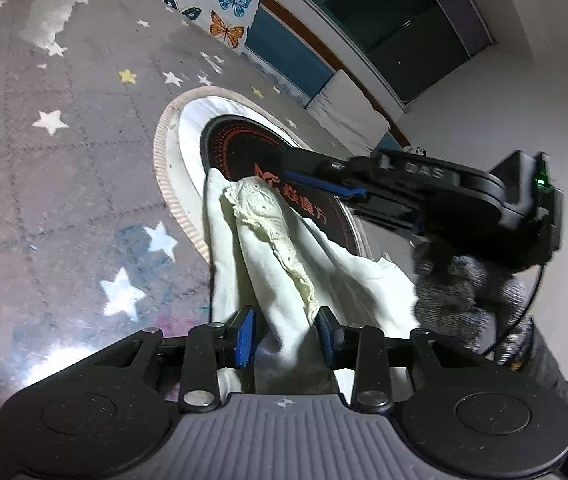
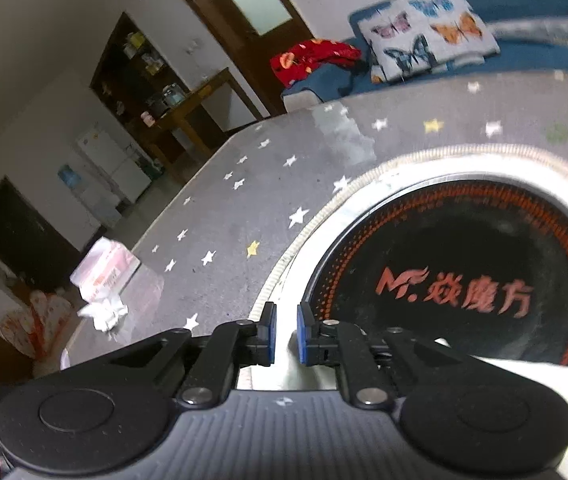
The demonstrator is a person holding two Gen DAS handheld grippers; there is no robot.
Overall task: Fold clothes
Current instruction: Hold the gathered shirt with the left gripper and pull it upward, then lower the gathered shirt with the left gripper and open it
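A cream-white garment point(image 1: 284, 248) with a lace trim hangs bunched above the table in the left wrist view. My left gripper point(image 1: 286, 334) is shut on its near end, cloth pinched between the blue pads. My right gripper point(image 1: 326, 186) reaches in from the right above the garment's far end. In the right wrist view the right gripper point(image 2: 285, 334) has its pads close together with a strip of pale cloth point(image 2: 296, 364) between them, over the round induction cooker point(image 2: 464, 280).
The table has a grey star-patterned cover point(image 1: 64, 160) and a round black cooker plate with a white rim point(image 1: 188, 148). A butterfly cushion point(image 2: 428, 40) and red cloth point(image 2: 312, 58) lie on a blue sofa behind. A tissue pack point(image 2: 104, 272) sits at the table's left edge.
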